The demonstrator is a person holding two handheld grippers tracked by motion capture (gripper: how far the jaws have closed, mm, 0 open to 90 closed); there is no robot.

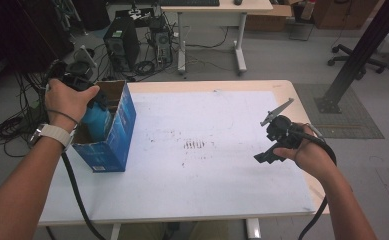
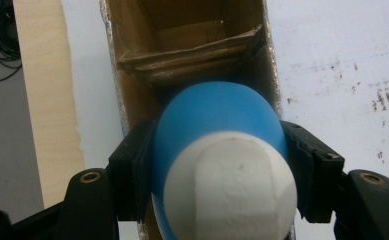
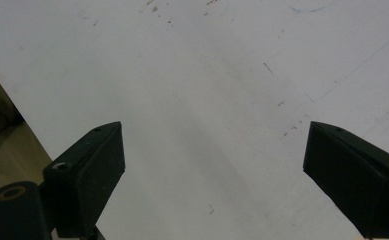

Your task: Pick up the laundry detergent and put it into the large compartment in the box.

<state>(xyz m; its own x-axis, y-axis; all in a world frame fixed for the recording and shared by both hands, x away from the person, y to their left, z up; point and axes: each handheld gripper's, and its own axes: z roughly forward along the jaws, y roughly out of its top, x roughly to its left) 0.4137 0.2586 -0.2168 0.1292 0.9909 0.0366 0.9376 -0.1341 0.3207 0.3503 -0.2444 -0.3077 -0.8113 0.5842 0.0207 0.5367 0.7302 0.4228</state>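
Surface (image 1: 212, 165): white-topped, scuffed, in a workshop with a computer tower (image 1: 121, 44) and cables on the floor at 11 o'clock.

The blue cardboard box (image 1: 113, 135) stands open-topped at 9 o'clock on the surface, near its left edge. The left hand-held gripper (image 1: 98, 100) is above the box opening, pinching a blue bottle (image 2: 217, 120) with a white cap (image 2: 232, 187); in the left gripper view both black pads press against the bottle's sides, and the bottle's lower end sits inside the brown box interior. The right hand-held gripper (image 1: 264, 157) is at 3 o'clock, well apart from the box, held above the bare surface with its jaws spread wide and nothing between them.
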